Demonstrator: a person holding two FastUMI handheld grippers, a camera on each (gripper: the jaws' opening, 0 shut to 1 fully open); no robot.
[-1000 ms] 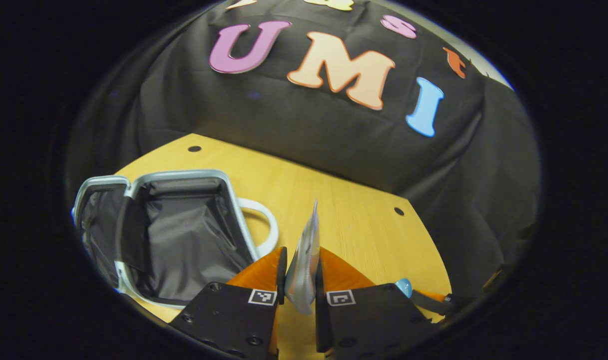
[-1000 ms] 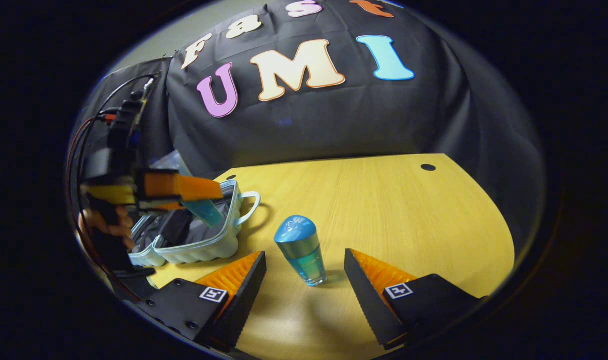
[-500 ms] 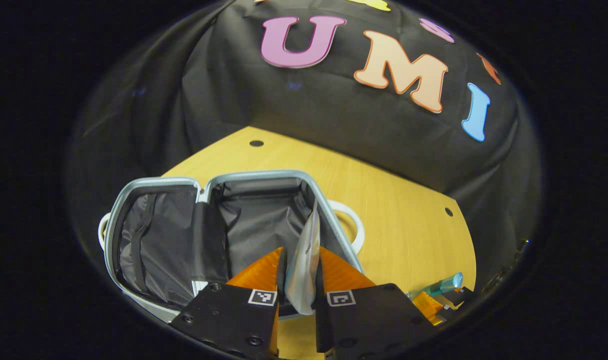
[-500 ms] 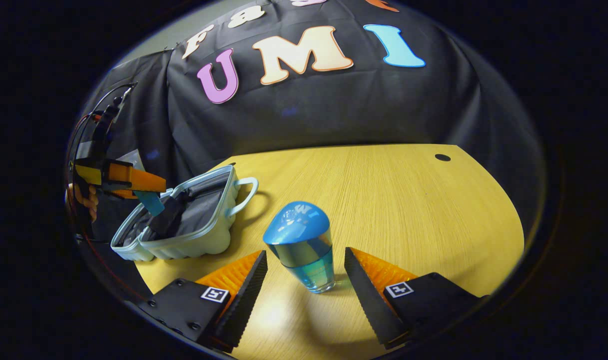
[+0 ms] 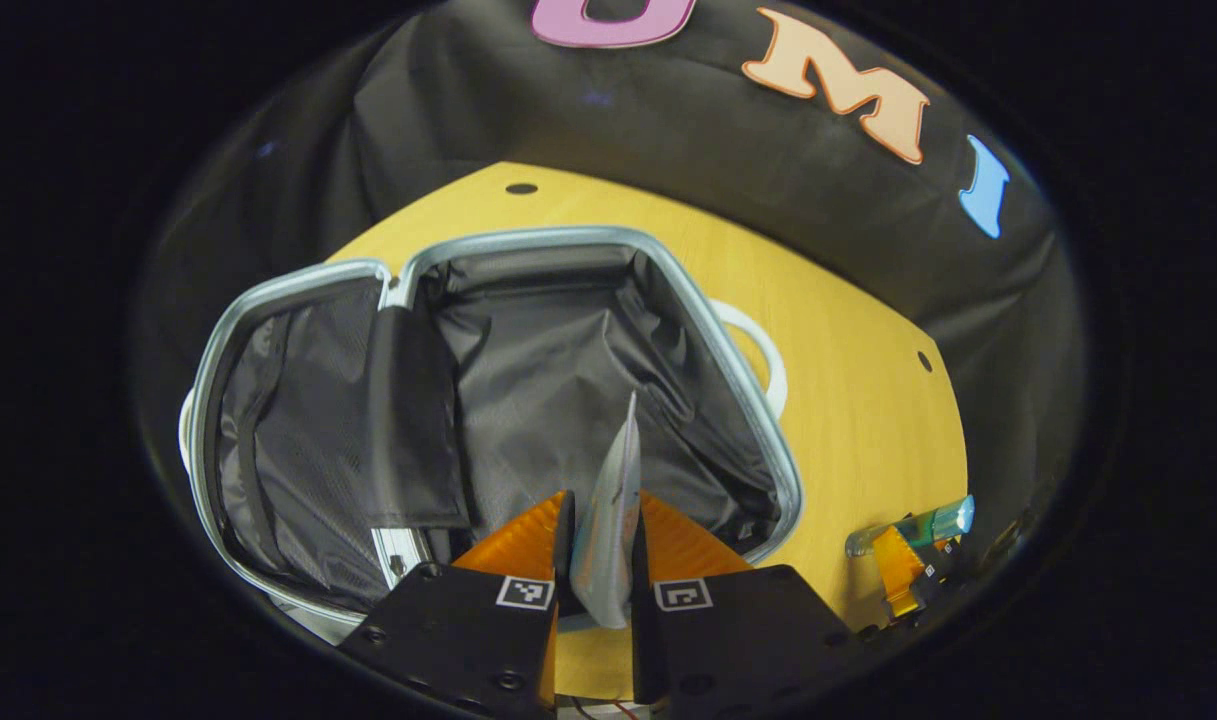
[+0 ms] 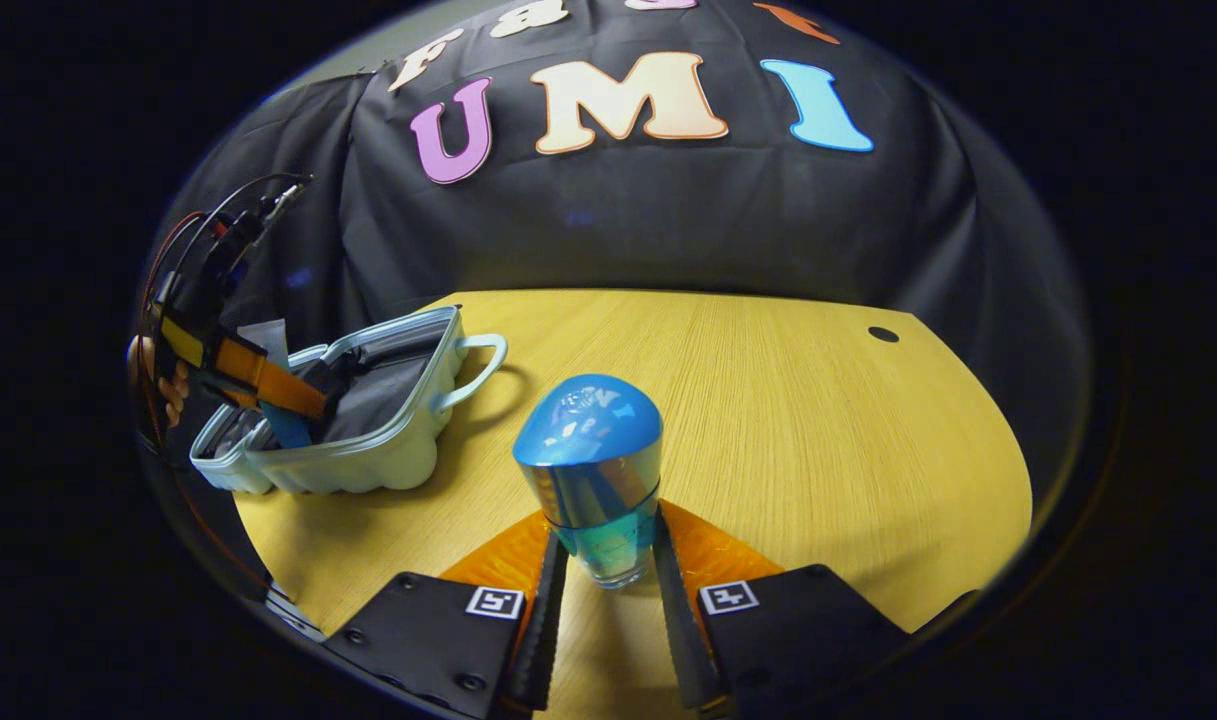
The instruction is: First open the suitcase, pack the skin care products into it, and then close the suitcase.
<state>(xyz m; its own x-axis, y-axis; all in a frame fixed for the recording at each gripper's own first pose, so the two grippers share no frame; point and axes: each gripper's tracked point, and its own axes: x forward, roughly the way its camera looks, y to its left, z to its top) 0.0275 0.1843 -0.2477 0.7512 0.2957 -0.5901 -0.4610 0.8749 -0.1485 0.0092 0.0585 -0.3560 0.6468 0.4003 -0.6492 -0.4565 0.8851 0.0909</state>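
Left view looks down into suitcase (image 5: 488, 400); both share the table (image 6: 768, 400).

Pale blue ribbed suitcase (image 6: 368, 465) lined in dark grey fabric on yellow wood-grain table (image 6: 818, 420); blue-capped, teal-tinted bottle (image 6: 593, 470); silvery sachet (image 5: 608, 530); orange-and-black gripper fingers (image 6: 538, 630) bearing black-and-white square markers.

- A light wooden desk (image 6: 818, 420) with a fine straight grain and a rounded edge.
- Small dark round holes (image 6: 882, 334) sit near its far edge.
- Black cloth (image 6: 668, 220) hangs creased behind the desk as the booth's wall.
- A soft glare falls on the near desk surface.
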